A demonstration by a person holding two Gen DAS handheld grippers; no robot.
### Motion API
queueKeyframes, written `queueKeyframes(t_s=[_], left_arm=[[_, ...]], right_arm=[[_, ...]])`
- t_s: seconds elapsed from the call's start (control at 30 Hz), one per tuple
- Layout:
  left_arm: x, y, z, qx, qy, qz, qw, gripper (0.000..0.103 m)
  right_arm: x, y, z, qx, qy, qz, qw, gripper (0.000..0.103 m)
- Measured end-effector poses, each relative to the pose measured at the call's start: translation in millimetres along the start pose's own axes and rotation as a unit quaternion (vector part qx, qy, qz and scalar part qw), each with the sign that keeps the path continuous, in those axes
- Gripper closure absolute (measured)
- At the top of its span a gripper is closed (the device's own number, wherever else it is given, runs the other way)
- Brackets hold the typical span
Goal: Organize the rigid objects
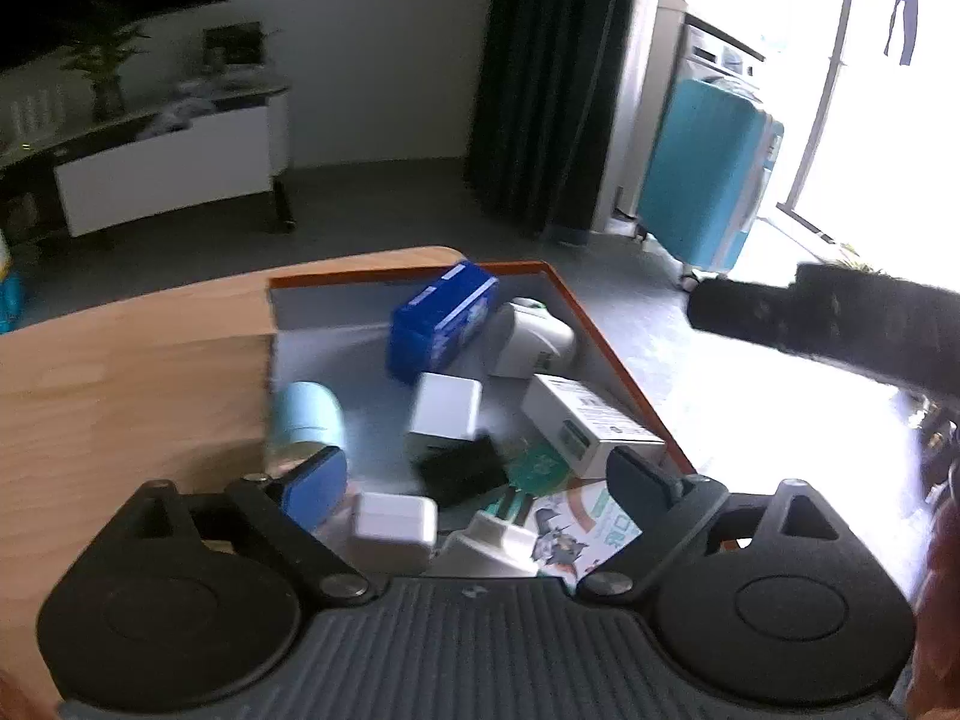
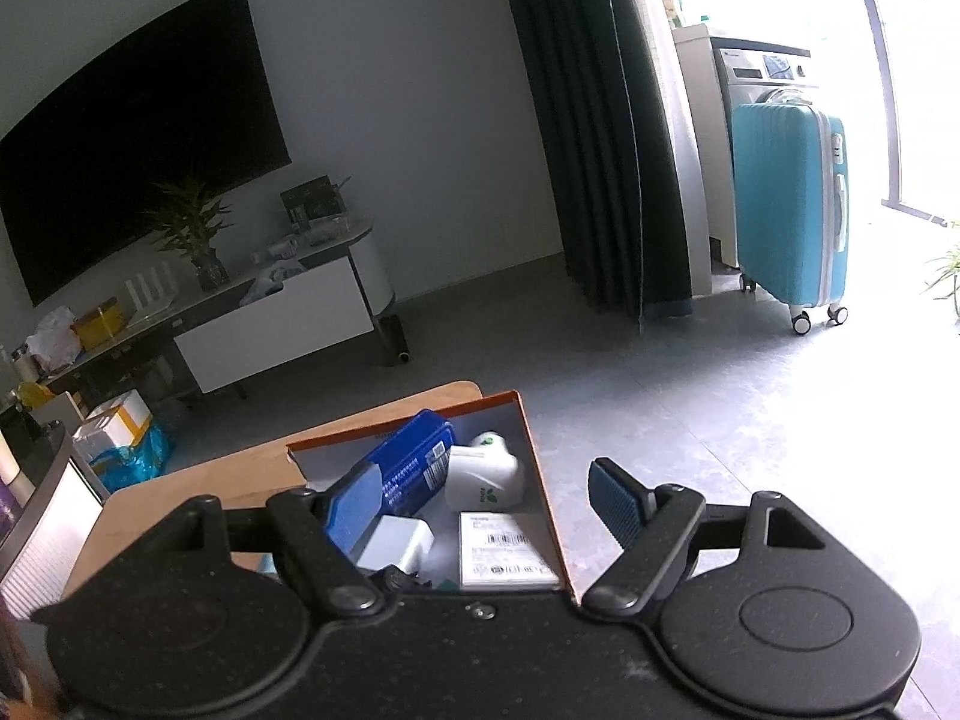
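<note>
Box (image 1: 612,330) w/ rigid bits looks loaded; both grippers, left (image 1: 480,474) & right (image 2: 480,498), are spread wide, nothing gripped. Should be lifted straight out, prob. clear of the rim.

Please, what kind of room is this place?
Most likely a home living room: a big dark television on the wall above a low media cabinet, and a teal suitcase beside a washing machine.
</note>
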State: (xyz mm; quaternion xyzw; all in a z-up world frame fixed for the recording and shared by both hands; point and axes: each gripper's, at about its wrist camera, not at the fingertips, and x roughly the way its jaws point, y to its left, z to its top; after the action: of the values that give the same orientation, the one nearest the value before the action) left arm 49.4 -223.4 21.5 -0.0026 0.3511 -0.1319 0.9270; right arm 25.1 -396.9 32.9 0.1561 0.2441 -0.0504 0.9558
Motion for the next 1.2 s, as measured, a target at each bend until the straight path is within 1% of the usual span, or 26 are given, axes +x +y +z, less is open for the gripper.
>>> queueKeyframes(t_s=[0.07, 0.17, 0.27, 0.47, 0.57, 0.67, 0.83, 0.9, 1.0, 1.1, 1.2], left_arm=[[-9.7, 1.0, -1.5, -0.010, 0.000, 0.012, 0.9999, 0.000], [-23.3, 1.1, -5.2, -0.017, 0.000, 0.025, 0.9995, 0.000], [-33.8, -1.5, -10.7, -0.018, 0.009, 0.050, 0.9985, 0.000], [-49.6, -0.4, -31.7, -0.030, 0.028, 0.079, 0.9961, 0.000], [-54.9, -0.8, -43.6, -0.037, 0.036, 0.080, 0.9954, 0.000], [-60.2, -1.7, -52.8, -0.037, 0.036, 0.084, 0.9951, 0.000], [-63.1, -3.7, -66.7, -0.045, 0.044, 0.092, 0.9937, 0.000], [-65.0, -4.3, -70.1, -0.047, 0.043, 0.096, 0.9933, 0.000], [-66.9, -5.3, -72.2, -0.051, 0.045, 0.095, 0.9931, 0.000], [-67.7, -7.0, -75.1, -0.050, 0.044, 0.095, 0.9932, 0.000], [-67.7, -6.6, -78.5, -0.051, 0.049, 0.094, 0.9930, 0.000]], right_arm=[[-8.0, -1.0, -3.0, -0.004, 0.001, 0.002, 1.000, 0.011], [-22.2, -1.8, -8.1, -0.013, 0.001, 0.006, 1.000, 0.011], [-37.8, -1.0, -14.0, -0.023, -0.002, 0.012, 1.000, 0.010], [-64.5, -4.3, -32.9, -0.047, 0.013, 0.042, 0.998, 0.008], [-70.8, -5.8, -44.3, -0.063, 0.029, 0.045, 0.997, 0.008], [-73.7, -7.3, -52.0, -0.073, 0.042, 0.054, 0.995, 0.007], [-73.0, -12.7, -66.1, -0.078, 0.060, 0.058, 0.993, 0.007], [-71.4, -16.0, -69.6, -0.073, 0.068, 0.064, 0.993, 0.007], [-68.9, -17.9, -72.9, -0.074, 0.074, 0.060, 0.993, 0.007], [-66.2, -18.2, -74.7, -0.073, 0.084, 0.071, 0.991, 0.007], [-64.2, -12.8, -77.1, -0.090, 0.088, 0.064, 0.990, 0.007]])
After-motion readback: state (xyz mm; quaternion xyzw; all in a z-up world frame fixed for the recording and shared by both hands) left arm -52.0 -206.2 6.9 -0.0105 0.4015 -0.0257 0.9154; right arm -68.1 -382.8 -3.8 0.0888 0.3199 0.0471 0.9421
